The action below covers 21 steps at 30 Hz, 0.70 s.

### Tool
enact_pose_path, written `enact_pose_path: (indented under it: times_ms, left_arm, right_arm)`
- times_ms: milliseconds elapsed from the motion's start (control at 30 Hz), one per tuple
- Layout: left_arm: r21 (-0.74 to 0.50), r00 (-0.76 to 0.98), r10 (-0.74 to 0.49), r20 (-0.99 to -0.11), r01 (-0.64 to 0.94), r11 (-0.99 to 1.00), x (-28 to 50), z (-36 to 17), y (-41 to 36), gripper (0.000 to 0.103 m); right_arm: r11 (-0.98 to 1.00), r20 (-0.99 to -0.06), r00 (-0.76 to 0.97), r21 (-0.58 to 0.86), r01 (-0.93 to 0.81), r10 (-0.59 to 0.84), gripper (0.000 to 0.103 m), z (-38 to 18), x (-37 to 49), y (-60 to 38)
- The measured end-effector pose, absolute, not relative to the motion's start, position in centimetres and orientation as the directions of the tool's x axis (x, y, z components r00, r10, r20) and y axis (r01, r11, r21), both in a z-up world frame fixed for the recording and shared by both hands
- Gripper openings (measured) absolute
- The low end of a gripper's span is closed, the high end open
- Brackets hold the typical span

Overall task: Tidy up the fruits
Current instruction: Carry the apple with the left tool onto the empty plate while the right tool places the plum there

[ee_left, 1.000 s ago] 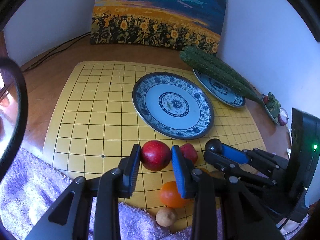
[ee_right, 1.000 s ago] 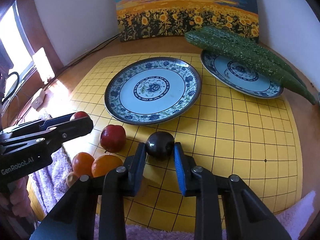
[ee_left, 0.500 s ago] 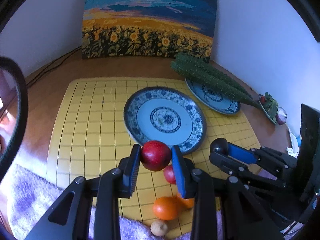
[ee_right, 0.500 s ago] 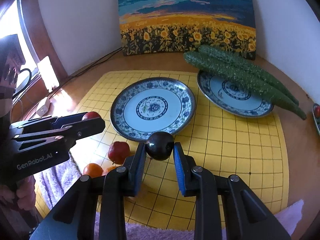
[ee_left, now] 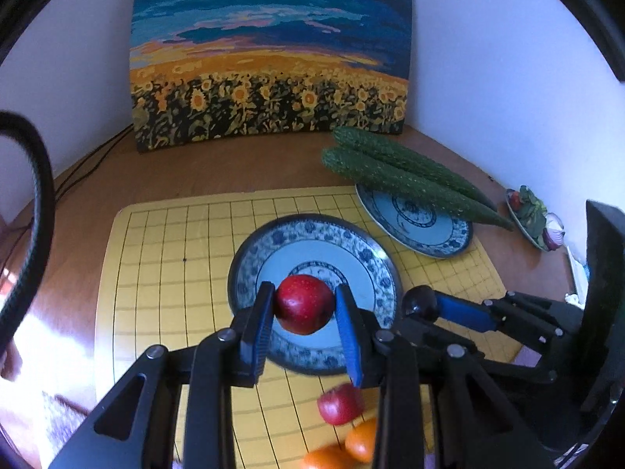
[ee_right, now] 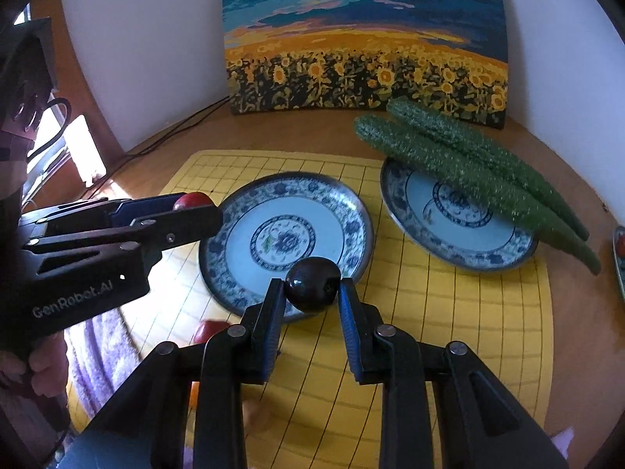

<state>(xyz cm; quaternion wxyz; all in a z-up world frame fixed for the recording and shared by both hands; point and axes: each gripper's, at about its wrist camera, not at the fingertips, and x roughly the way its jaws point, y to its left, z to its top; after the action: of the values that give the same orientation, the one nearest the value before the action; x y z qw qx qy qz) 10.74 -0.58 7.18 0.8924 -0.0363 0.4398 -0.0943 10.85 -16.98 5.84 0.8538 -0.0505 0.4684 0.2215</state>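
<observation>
My left gripper (ee_left: 304, 305) is shut on a red apple (ee_left: 302, 303), held in the air over the near part of the blue-and-white patterned plate (ee_left: 250, 258). My right gripper (ee_right: 311, 291) is shut on a dark plum (ee_right: 311, 283), above the near rim of that same plate (ee_right: 351, 219). In the left wrist view the right gripper (ee_left: 420, 303) appears at the right with the plum (ee_left: 420, 301). In the right wrist view the left gripper (ee_right: 195, 205) comes in from the left with the apple (ee_right: 191, 199). Another red fruit (ee_left: 340, 404) and two oranges (ee_left: 361, 439) lie on the yellow grid mat (ee_left: 164, 273).
A second patterned plate (ee_right: 457, 230) at the right carries two long cucumbers (ee_right: 468, 168). A sunflower painting (ee_right: 363, 39) leans against the white wall. A purple towel (ee_right: 97, 351) lies at the mat's near left. A small dish of vegetables (ee_left: 535, 219) sits at the far right. A cable (ee_right: 172, 129) runs along the table's back.
Both grippers have risen off the mat with their fruits and moved forward over the near plate. The fruits left on the mat have dropped lower in both views.
</observation>
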Motion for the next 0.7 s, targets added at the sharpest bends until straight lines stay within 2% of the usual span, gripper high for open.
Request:
enact_pose_path:
  times_ms: [700]
  left_arm:
    - [-0.145,0.551,-0.182,-0.814,0.110,0.983,16.5,3.5,-0.8,0.033]
  right_arm:
    - [0.898,-0.844,0.436,0.111,-0.426,0.312,0.029,3.3,15.9,-15.3]
